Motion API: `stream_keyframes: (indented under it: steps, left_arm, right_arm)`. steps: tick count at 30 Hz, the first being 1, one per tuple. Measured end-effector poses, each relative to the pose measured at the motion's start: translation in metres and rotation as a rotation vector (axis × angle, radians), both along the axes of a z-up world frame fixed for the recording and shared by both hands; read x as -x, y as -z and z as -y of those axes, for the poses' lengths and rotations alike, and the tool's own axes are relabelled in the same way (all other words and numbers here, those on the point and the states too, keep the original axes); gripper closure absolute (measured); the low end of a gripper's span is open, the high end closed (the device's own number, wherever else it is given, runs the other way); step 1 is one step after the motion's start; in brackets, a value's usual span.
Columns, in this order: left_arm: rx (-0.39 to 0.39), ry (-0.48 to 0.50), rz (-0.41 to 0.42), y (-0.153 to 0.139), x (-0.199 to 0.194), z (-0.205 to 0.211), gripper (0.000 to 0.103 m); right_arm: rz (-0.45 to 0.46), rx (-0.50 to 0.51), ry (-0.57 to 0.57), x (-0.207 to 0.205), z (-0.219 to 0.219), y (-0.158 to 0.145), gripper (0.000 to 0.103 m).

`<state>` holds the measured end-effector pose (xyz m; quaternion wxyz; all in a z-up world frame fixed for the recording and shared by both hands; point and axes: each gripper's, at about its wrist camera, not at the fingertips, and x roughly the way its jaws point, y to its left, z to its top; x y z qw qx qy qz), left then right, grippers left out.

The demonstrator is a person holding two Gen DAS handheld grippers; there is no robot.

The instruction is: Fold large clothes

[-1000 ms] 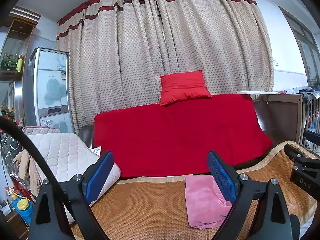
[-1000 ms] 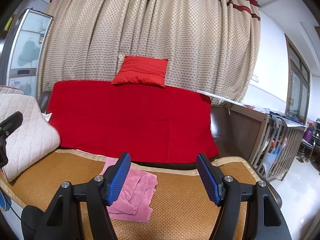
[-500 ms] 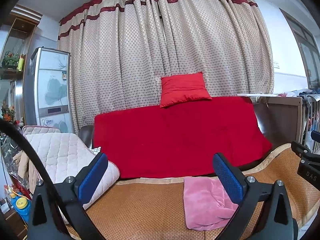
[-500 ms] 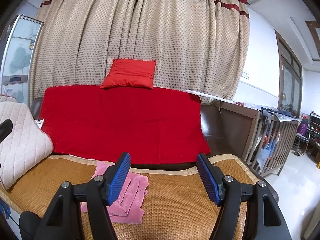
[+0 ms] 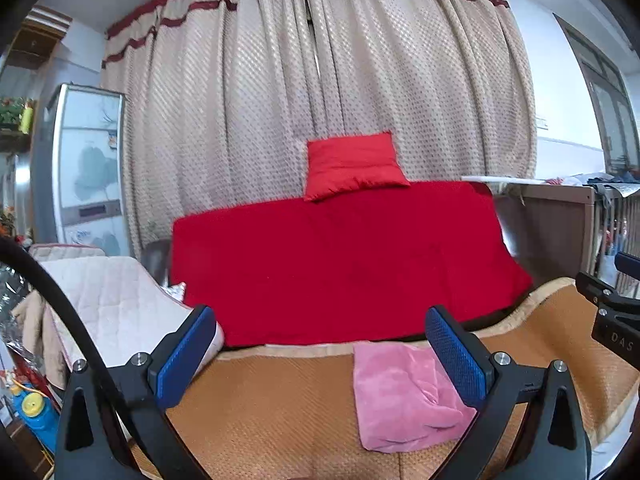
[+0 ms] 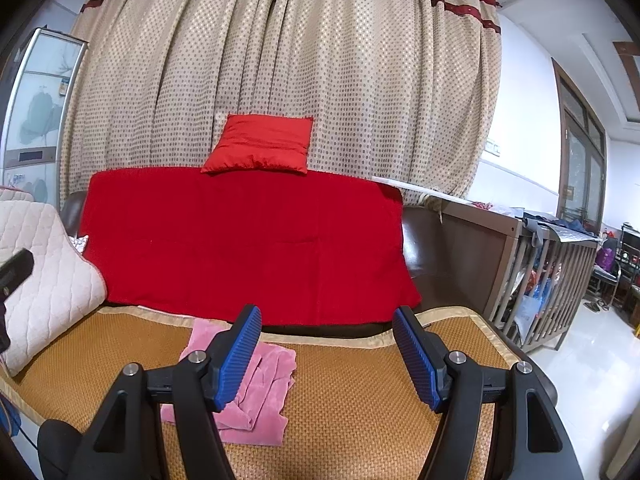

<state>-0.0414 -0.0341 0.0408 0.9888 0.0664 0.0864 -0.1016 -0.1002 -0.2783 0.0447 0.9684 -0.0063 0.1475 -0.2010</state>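
Pink garment (image 5: 404, 396) lies folded on the woven mat (image 5: 272, 408), below the spread, empty left gripper (image 5: 320, 356) and right gripper (image 6: 326, 356); "DAS" reads on the right gripper's body

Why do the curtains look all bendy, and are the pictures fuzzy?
Left wrist view: the fisheye lens bows the curtain and darkens the corners; this picture looks slightly smeared. Right wrist view: same bowing, but sharper, the curtain dots crisp; the floor at right shines pale.
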Motion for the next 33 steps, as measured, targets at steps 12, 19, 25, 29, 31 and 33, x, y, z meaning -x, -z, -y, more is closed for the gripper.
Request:
stream_keyframes:
  steps: [12, 19, 25, 29, 31, 33]
  left_arm:
    - [0.066, -0.069, 0.012, 0.013, -0.010, -0.018, 0.000]
    - [0.068, -0.086, -0.027, 0.019, -0.020, -0.023, 0.000]
    - [0.072, -0.084, -0.025, 0.019, -0.019, -0.027, 0.000]
    - [0.078, -0.082, -0.030, 0.019, -0.020, -0.026, 0.000]
    - [0.077, -0.084, -0.030, 0.021, -0.020, -0.026, 0.000]
    - [0.075, -0.072, -0.028, 0.022, -0.021, -0.025, 0.000]
  right_arm:
    - [-0.026, -0.024, -0.059, -0.003, -0.008, 0.008, 0.031]
    - [-0.077, -0.043, -0.098, -0.018, -0.017, 0.023, 0.031]
    - [-0.087, -0.018, -0.104, -0.021, -0.028, 0.028, 0.031]
    - [-0.095, -0.015, -0.105, -0.023, -0.030, 0.031, 0.031]
    - [-0.101, -0.016, -0.105, -0.025, -0.031, 0.033, 0.031]
    - [-0.105, -0.016, -0.105, -0.026, -0.031, 0.036, 0.031]
